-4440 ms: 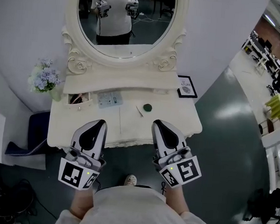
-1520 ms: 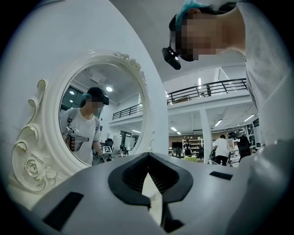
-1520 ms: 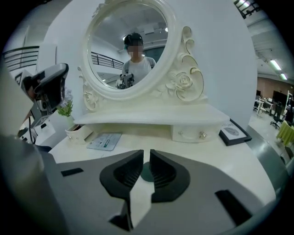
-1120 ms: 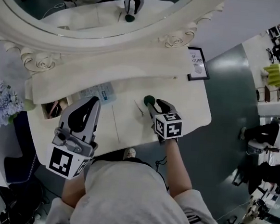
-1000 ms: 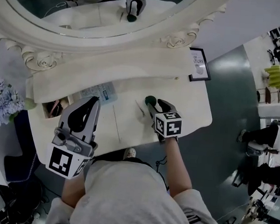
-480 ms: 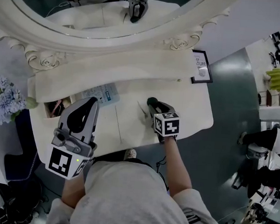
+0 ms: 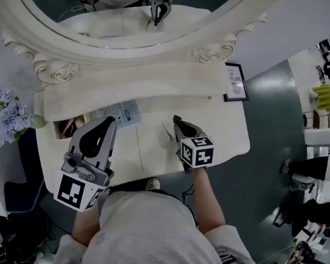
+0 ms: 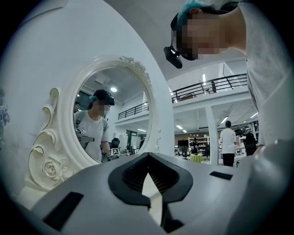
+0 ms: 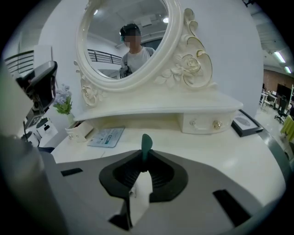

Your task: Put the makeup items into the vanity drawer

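Green makeup disc [image 9: 146, 143] stands on edge between the right hand-held gripper's [image 9: 144, 159] jaws, which have just been closing and now pinch its lower rim. Looks thin, light, stiff and probably slick, so a deeper bite across the flat faces seems safer. Left hand-held gripper [image 8: 148, 158] closed, empty.

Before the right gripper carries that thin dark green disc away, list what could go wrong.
1. The right gripper's jaws have just been closing on the thin dark green disc, gripping only one edge; it may slip out.
2. The left gripper hangs between it and the small open cream drawer; the carry could clip it.
3. The thin stick beside the right gripper could get knocked.
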A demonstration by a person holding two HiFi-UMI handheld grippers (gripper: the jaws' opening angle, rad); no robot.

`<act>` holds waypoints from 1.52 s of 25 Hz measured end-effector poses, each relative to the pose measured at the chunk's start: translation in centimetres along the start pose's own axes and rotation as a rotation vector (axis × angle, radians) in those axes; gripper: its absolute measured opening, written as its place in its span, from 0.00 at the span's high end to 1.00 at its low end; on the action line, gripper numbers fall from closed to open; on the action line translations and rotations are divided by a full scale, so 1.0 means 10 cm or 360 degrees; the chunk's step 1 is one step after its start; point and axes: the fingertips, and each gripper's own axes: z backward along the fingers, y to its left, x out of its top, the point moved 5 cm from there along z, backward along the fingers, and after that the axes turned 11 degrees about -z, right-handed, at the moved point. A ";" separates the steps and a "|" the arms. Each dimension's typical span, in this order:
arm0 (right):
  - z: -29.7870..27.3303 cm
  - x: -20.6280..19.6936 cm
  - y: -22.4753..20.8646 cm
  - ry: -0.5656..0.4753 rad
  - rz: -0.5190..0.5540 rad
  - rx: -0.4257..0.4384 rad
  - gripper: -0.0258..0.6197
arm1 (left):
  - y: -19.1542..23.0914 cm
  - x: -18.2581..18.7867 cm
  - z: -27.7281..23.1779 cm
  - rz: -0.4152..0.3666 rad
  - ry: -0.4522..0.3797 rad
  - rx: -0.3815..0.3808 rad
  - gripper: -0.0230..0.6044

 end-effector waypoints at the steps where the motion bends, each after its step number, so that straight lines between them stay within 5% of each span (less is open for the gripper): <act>1: 0.03 0.04 0.03 -0.0030 0.0007 0.0016 0.89 | 0.00 0.01 0.01 -0.0003 -0.0003 0.0001 0.94; 19: 0.33 0.37 0.49 -0.0388 0.0104 0.0326 0.89 | -0.06 0.11 0.19 -0.0034 -0.0013 0.0079 0.94; 38: 0.35 0.62 1.19 -0.0491 0.0245 0.0617 0.89 | 0.05 0.18 0.65 -0.0066 -0.0009 0.0271 0.94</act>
